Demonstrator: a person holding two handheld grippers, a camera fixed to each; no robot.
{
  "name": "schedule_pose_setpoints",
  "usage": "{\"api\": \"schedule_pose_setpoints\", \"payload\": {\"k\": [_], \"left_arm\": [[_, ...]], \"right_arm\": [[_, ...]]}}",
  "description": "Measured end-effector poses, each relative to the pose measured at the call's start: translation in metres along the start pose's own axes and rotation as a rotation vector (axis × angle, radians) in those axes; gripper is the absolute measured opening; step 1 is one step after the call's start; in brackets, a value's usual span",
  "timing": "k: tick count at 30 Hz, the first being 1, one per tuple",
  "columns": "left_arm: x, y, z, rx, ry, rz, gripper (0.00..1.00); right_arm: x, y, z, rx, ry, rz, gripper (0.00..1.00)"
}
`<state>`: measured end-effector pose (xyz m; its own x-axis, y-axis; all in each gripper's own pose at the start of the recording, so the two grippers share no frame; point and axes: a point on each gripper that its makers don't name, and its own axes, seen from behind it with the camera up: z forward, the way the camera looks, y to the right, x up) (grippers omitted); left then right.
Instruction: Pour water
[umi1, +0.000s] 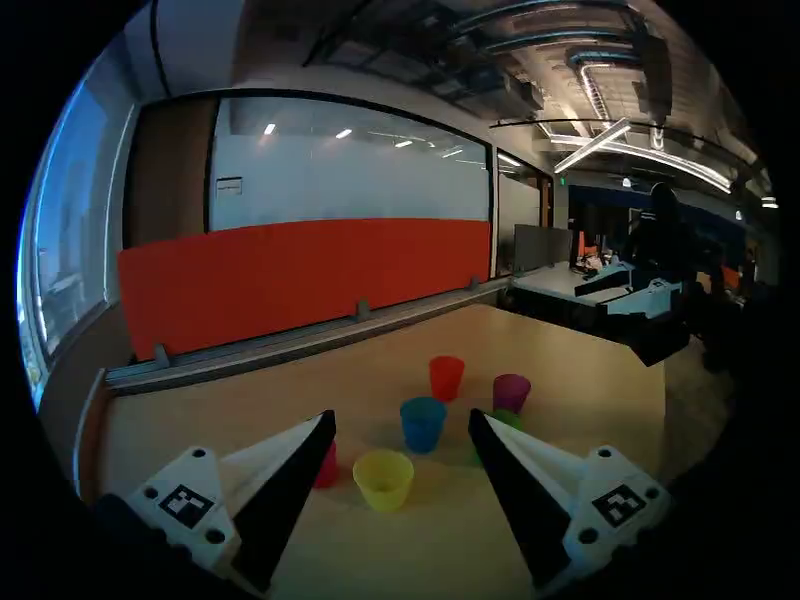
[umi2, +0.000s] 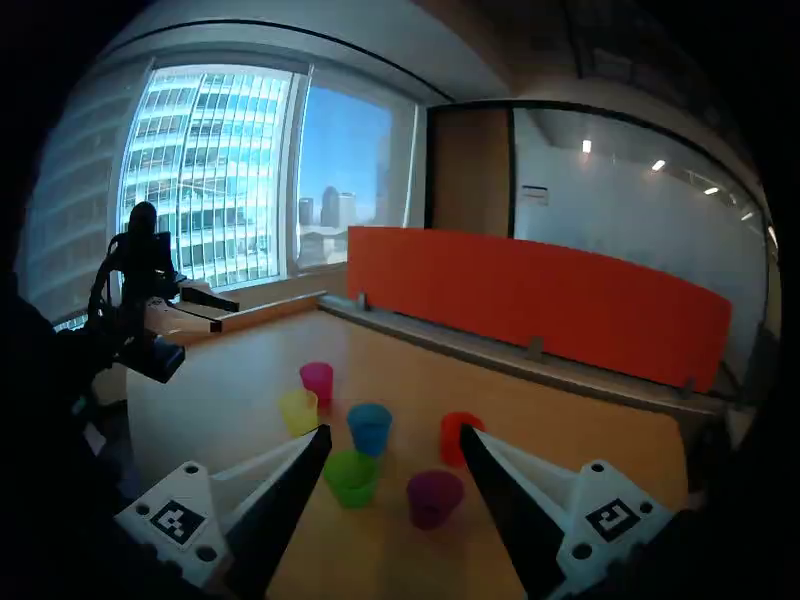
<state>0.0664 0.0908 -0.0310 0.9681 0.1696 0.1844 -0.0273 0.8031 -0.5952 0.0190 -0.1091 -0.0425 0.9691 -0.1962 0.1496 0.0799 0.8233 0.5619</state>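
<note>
Several coloured plastic cups stand in a loose cluster on the wooden table (umi1: 560, 350). In the left gripper view a yellow cup (umi1: 383, 478) is nearest, then a blue cup (umi1: 423, 423), an orange-red cup (umi1: 446, 377) and a purple cup (umi1: 511, 392). A green cup (umi1: 503, 418) and a pink cup (umi1: 327, 466) peek from behind the fingers. My left gripper (umi1: 401, 413) hangs open above the table, short of the cups, holding nothing. My right gripper (umi2: 393, 430) is open too, facing the green cup (umi2: 351, 476), purple cup (umi2: 434, 498), blue cup (umi2: 369, 428) and orange-red cup (umi2: 455, 432).
A long orange partition (umi1: 300, 280) with a metal rail runs along the table's far edge. Large windows (umi2: 210, 190) lie beyond the table's end. The other gripper, held in a hand, shows far off at the right (umi1: 640, 295) and at the left (umi2: 170, 315).
</note>
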Motion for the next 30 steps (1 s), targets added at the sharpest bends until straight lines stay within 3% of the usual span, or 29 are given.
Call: {"api": "schedule_pose_setpoints", "payload": {"k": [30], "left_arm": [[-0.044, 0.016, 0.017, -0.052, -0.070, 0.032, 0.99]], "right_arm": [[-0.042, -0.009, 0.020, 0.039, -0.074, -0.010, 1.00]]}}
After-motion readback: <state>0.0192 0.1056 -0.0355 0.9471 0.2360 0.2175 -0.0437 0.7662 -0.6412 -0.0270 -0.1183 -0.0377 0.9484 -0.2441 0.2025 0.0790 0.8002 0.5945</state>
